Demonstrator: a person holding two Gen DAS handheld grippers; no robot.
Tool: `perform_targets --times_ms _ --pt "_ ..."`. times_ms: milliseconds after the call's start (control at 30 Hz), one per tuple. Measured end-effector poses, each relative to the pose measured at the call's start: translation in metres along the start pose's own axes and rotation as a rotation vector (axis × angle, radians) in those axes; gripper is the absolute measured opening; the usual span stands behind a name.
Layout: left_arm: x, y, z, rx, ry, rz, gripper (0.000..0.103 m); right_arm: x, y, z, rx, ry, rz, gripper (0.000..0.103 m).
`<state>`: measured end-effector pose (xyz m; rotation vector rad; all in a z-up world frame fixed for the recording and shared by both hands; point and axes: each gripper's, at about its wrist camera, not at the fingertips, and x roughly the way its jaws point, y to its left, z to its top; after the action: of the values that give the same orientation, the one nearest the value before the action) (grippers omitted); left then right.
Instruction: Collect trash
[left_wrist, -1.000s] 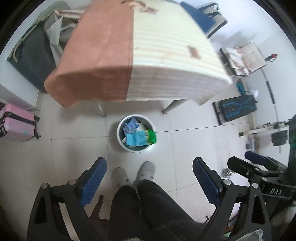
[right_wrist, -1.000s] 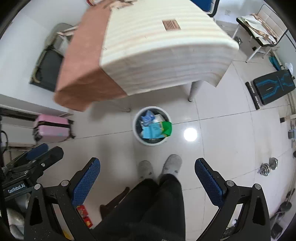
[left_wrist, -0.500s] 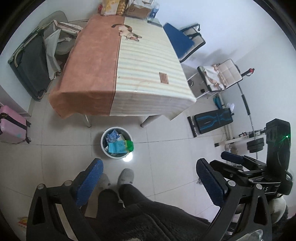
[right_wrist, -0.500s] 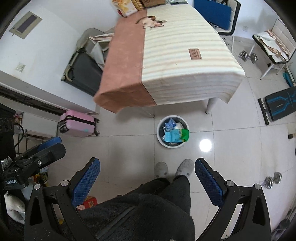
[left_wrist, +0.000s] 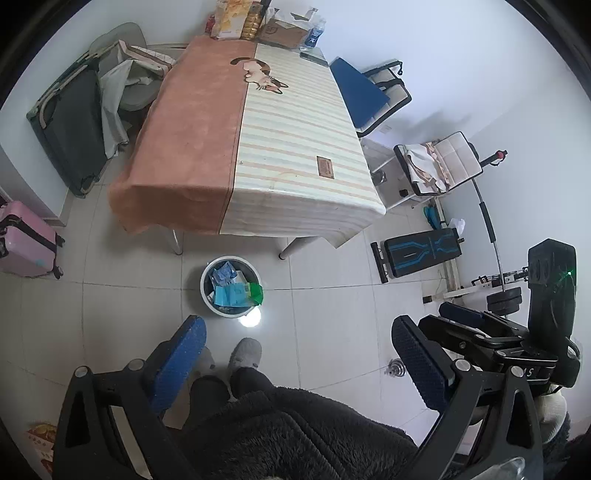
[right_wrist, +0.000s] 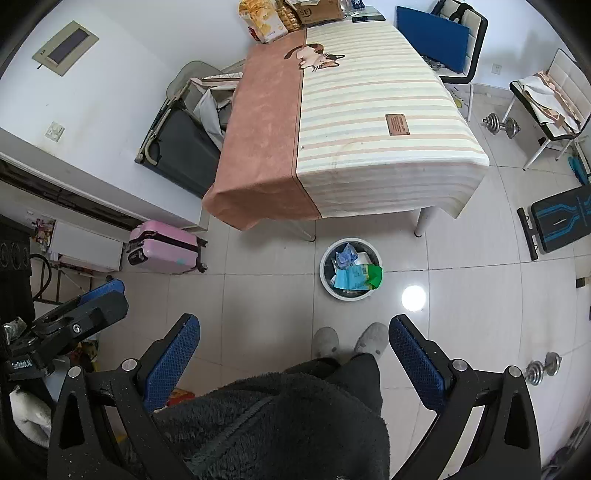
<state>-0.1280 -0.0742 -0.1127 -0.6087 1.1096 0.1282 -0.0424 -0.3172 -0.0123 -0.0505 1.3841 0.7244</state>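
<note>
Bin (left_wrist: 231, 286) looks stuffed, both tools (left_wrist: 295, 354) (right_wrist: 293, 349) spread wide and empty; I reckon next is scanning the floor for leftovers.

At my twelve o'clock the tablecloth (right_wrist: 332, 122) is terracotta on one half, cream with pastel stripes on the other. The bin (right_wrist: 327, 275) is white-rimmed, holding blue and green wrappers (right_wrist: 356, 277). At ten o'clock, a pink suitcase (right_wrist: 166, 251). My pads (right_wrist: 171, 363) are dotted blue.
</note>
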Motion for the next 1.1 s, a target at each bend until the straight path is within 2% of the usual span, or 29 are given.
perform_targets --times_ms 1100 --pt "-0.011 -0.003 -0.005 -0.022 -0.016 0.007 0.103 -0.013 0.008 0.006 -0.031 0.001 -0.005 0.103"
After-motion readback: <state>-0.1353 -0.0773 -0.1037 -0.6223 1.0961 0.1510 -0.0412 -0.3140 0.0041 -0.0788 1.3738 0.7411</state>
